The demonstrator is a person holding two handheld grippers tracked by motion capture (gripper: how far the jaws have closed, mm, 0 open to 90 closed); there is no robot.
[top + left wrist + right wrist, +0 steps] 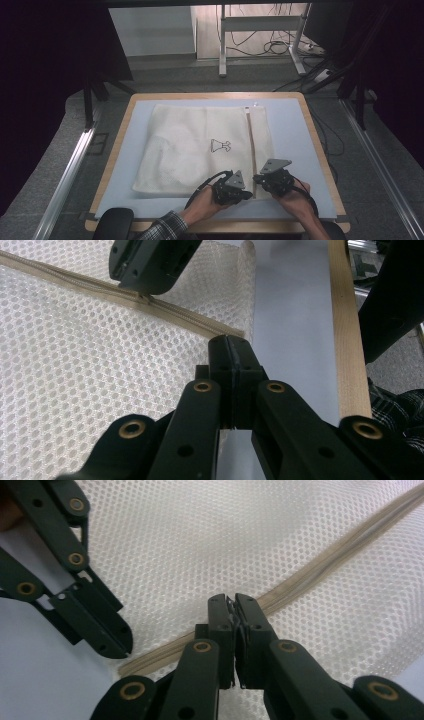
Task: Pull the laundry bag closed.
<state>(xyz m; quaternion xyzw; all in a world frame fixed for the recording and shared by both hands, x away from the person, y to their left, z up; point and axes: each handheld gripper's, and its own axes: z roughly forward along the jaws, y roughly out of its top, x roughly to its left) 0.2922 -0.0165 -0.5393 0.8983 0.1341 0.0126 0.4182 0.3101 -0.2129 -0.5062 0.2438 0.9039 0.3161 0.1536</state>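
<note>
Both working the mesh bag (195, 145) near edge: left gripper (231, 347) pinching shut at zipper (320, 570) end; right gripper (234, 602) clamping zipper, pull unclear.

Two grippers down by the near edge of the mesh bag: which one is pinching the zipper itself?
The right gripper: its jaws close on the tan zipper a little way in from the end. The left gripper is shut at the zipper's very end, on the bag edge.
</note>
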